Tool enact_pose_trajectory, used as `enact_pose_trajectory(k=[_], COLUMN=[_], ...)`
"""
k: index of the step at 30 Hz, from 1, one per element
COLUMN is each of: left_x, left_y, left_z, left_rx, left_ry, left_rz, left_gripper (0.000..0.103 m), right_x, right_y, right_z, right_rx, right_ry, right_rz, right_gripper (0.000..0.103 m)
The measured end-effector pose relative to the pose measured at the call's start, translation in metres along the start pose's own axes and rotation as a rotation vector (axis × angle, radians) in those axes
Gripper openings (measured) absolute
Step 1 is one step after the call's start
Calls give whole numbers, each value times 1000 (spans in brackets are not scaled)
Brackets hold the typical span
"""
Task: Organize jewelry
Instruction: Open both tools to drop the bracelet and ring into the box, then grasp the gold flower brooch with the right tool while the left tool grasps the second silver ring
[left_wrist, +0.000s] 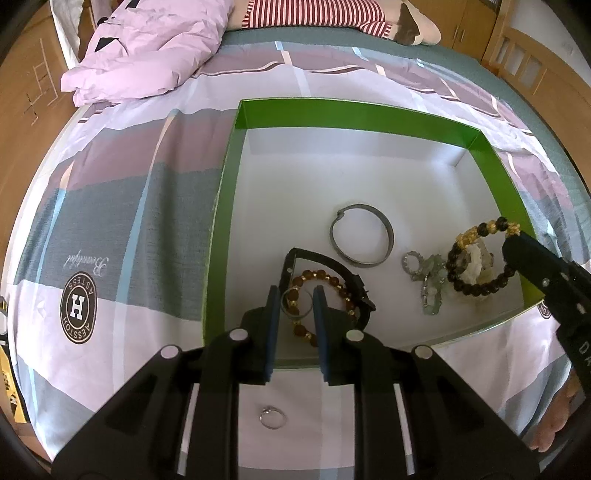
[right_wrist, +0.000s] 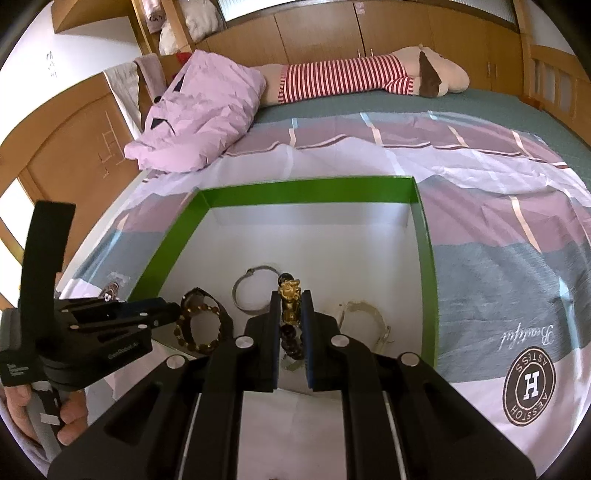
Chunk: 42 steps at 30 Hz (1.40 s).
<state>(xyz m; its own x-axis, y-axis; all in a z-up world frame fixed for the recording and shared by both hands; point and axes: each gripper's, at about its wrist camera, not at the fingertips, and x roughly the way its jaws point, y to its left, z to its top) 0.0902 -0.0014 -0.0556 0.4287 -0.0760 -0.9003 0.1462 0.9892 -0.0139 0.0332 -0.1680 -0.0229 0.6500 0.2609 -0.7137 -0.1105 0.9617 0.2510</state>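
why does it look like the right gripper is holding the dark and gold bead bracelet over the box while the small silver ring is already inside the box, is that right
Not quite. The small silver ring is not inside the box; the left wrist view shows it lying on the bedsheet outside the near wall. The right gripper does hold the dark and gold bead bracelet over the box.

Even, soft daylight; no hard shadows. Mild glare on the white floor of the green-walled cardboard box (left_wrist: 369, 177). Strong fisheye bending, black vignette from 7 to 11 o'clock; detail slightly soft.

Patchwork bedspread (left_wrist: 147, 206) with a round logo; crumpled lilac duvet (right_wrist: 199, 118) — striped plush toy (right_wrist: 354, 77) behind; wooden cabinets (right_wrist: 317, 33).
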Motion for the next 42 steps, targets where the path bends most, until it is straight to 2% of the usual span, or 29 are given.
enact_pose_trajectory(k=[16, 20, 21, 22, 23, 24, 25, 28, 30, 36, 39, 40, 41, 42], left_x=[3, 3, 3, 3, 3, 2, 1, -1, -2, -6, -6, -6, -7, -7], left_y=[1, 0, 0, 0, 1, 1, 0, -4, -6, -6, -6, -6, -6, -6], left_z=[0, -1, -1, -1, -1, -1, -1, -1, -2, -1, -1, -1, -1, -1], left_rx=[-2, -1, -2, -4, -5, -5, -2, 13, 20, 28, 25, 24, 24, 25], left_ry=[10, 11, 11, 12, 11, 7, 4, 2, 1, -10, -11, -13, -13, -12], left_rz=[-4, 2, 4, 7, 9, 9, 10, 8, 7, 11, 8, 6, 2, -1], left_gripper=[18, 19, 22, 26, 38, 43, 43, 44, 53, 59, 68, 69, 73, 79], right_x=[20, 20, 20, 18, 16, 15, 13, 10, 10, 9, 8, 7, 6, 5], right_y=[1, -2, -2, -2, -2, -2, -2, -3, -3, -3, -3, -3, -3, -3], right_z=[-10, -9, -9, -8, -8, -7, -7, -5, -5, -6, -6, -6, -6, -6], right_rx=[-13, 5, 7, 7, 9, 12, 19, 24, 27, 26, 26, 26, 26, 26], right_ry=[61, 63, 60, 59, 53, 46, 35, 32, 32, 37, 32, 22, 14, 5], right_rz=[-11, -8, -7, -8, -8, -9, -10, -5, -5, -5, -9, -14, -16, -16], right_gripper=[11, 18, 19, 27, 37, 42, 46, 47, 47, 51, 63, 70, 79, 82])
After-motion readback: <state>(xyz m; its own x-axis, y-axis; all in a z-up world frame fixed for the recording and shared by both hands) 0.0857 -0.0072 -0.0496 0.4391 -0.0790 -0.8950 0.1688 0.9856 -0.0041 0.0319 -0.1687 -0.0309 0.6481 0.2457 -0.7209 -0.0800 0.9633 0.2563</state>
